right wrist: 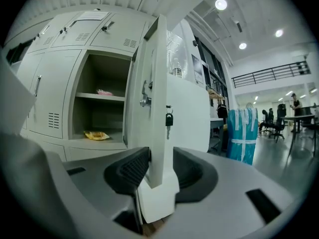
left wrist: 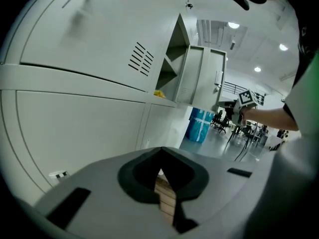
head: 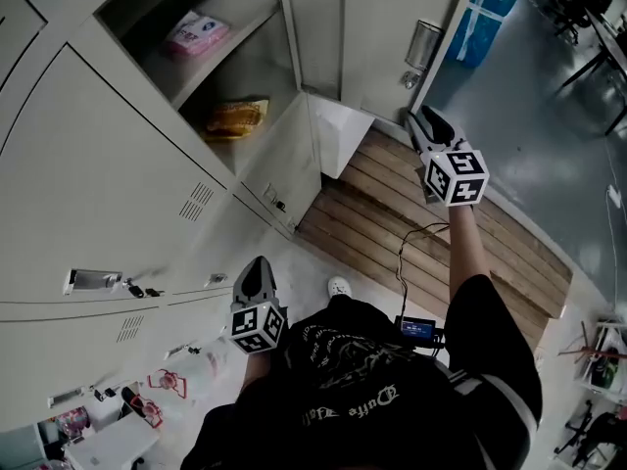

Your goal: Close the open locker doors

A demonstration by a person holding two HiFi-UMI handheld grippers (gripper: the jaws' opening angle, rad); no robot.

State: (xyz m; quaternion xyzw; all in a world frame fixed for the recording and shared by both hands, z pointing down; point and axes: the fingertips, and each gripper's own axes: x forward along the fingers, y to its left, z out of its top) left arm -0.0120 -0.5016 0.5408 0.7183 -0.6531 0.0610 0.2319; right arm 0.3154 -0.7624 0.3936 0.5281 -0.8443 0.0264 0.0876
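The tall open locker door [head: 377, 27] swings out from the grey lockers [head: 98, 184]. My right gripper [head: 423, 123] reaches its free edge just below the metal handle [head: 422, 45]. In the right gripper view the door's edge [right wrist: 158, 108] stands between the open jaws of the right gripper [right wrist: 158, 171], with a gap beside the right pad. A padlock [right wrist: 169, 119] hangs on the door. The open compartment [right wrist: 99, 108] holds a pink packet [head: 196, 35] and a yellow packet [head: 236, 117]. My left gripper [head: 257, 277] hangs low by the closed lockers, shut and empty.
A smaller white door [head: 338, 133] juts out below the open compartment. A wooden slat platform [head: 441, 243] lies in front of the lockers, with a black cable [head: 404, 253] on it. A blue wrapped bundle [right wrist: 242, 133] stands beyond the door. Small clutter [head: 147, 390] sits at the lower left.
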